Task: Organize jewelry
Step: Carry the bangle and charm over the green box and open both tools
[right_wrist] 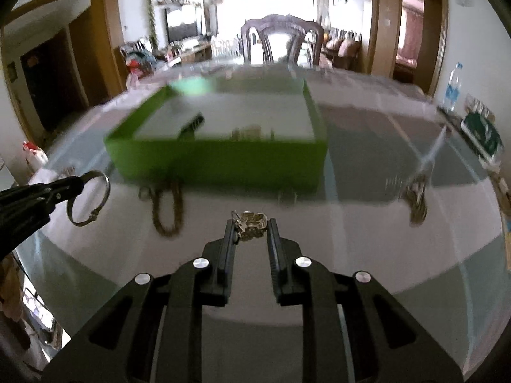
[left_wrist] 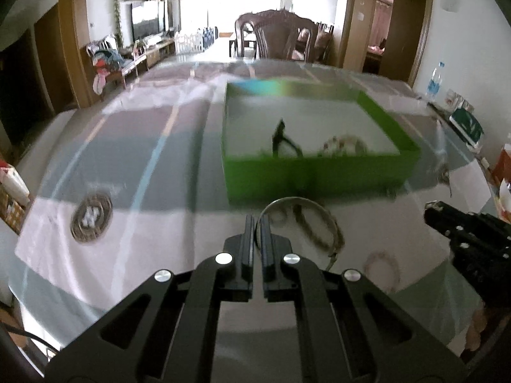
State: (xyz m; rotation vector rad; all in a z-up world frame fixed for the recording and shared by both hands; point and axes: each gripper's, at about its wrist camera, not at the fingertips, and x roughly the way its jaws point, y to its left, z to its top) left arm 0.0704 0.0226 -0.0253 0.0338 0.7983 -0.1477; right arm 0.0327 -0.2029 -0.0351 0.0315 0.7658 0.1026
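My left gripper (left_wrist: pixel 256 220) is shut on a silver bangle (left_wrist: pixel 329 223) and holds it above the table in front of a green box (left_wrist: pixel 319 175); it also shows in the right wrist view (right_wrist: pixel 78 182) with the bangle (right_wrist: pixel 107 191). The box holds a black hair clip (left_wrist: pixel 281 138) and a beaded bracelet (left_wrist: pixel 345 145). My right gripper (right_wrist: pixel 250 223) has its fingers on both sides of a small gold trinket (right_wrist: pixel 252 220), which seems held. A chain bracelet (right_wrist: pixel 167 210) lies on the table between the grippers.
A round patterned coaster (left_wrist: pixel 91 217) lies at the left on the table. Another piece of jewelry (right_wrist: pixel 416 201) lies at the right. A green tissue box (right_wrist: pixel 482 137) and a water bottle (right_wrist: pixel 453 86) stand at the table's right edge. A wooden chair (left_wrist: pixel 278 35) stands behind.
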